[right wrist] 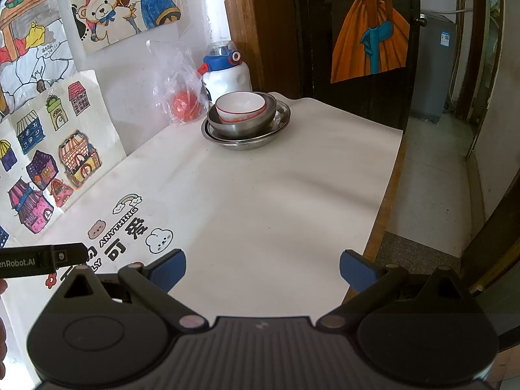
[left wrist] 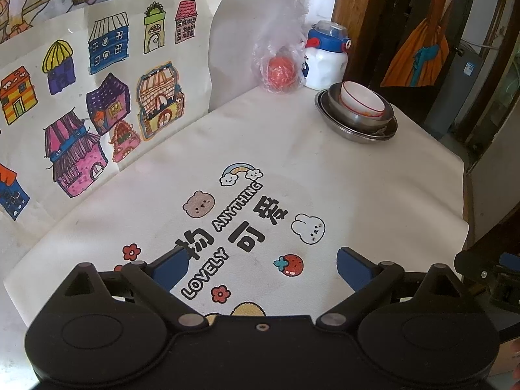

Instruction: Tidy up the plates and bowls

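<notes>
A white bowl with a red rim line (left wrist: 360, 100) (right wrist: 240, 106) sits inside a steel bowl (left wrist: 357, 117) (right wrist: 242, 123), and both rest on stacked steel plates (left wrist: 357, 133) (right wrist: 247, 139) at the table's far right corner. My left gripper (left wrist: 261, 268) hovers open over the printed cloth near the front, far from the stack, with nothing between its blue pads. Over plain cloth by the table's right edge my right gripper (right wrist: 262, 269) is also open and holds nothing.
A white and blue water bottle (left wrist: 326, 57) (right wrist: 227, 68) and a clear bag holding an orange ball (left wrist: 281, 71) (right wrist: 184, 104) stand behind the stack against the wall. Children's drawings (left wrist: 97, 97) lean along the left. The table's right edge (right wrist: 386, 195) drops to the floor.
</notes>
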`<state>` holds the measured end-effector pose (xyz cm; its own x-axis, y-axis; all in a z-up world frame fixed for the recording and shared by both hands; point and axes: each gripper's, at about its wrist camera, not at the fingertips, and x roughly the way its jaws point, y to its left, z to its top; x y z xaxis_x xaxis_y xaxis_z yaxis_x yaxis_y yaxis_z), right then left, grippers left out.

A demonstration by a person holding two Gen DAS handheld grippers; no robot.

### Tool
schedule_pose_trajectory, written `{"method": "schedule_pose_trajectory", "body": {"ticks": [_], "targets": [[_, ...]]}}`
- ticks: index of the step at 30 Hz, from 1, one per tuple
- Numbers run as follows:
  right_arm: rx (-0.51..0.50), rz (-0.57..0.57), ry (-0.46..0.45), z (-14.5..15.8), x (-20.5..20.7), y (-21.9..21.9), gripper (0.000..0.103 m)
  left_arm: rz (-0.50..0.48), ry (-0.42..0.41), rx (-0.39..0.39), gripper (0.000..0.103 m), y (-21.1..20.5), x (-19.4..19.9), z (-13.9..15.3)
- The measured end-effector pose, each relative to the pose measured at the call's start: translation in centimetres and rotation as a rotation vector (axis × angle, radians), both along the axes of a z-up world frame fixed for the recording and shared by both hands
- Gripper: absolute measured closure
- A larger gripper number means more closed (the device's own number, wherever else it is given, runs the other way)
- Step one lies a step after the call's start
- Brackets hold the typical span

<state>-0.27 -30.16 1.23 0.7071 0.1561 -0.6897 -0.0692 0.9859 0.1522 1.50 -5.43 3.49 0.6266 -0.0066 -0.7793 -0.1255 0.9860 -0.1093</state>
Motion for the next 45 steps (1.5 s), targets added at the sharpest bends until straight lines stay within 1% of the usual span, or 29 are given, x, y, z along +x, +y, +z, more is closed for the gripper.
{"method": "schedule_pose_trajectory", "body": {"ticks": [45], "targets": [[0.0,0.002,0.003,0.01,0.05,-0.19,0.0,-0.009,-0.002,-0.002,0.006,-0.38,-0.02,-0.03]]}}
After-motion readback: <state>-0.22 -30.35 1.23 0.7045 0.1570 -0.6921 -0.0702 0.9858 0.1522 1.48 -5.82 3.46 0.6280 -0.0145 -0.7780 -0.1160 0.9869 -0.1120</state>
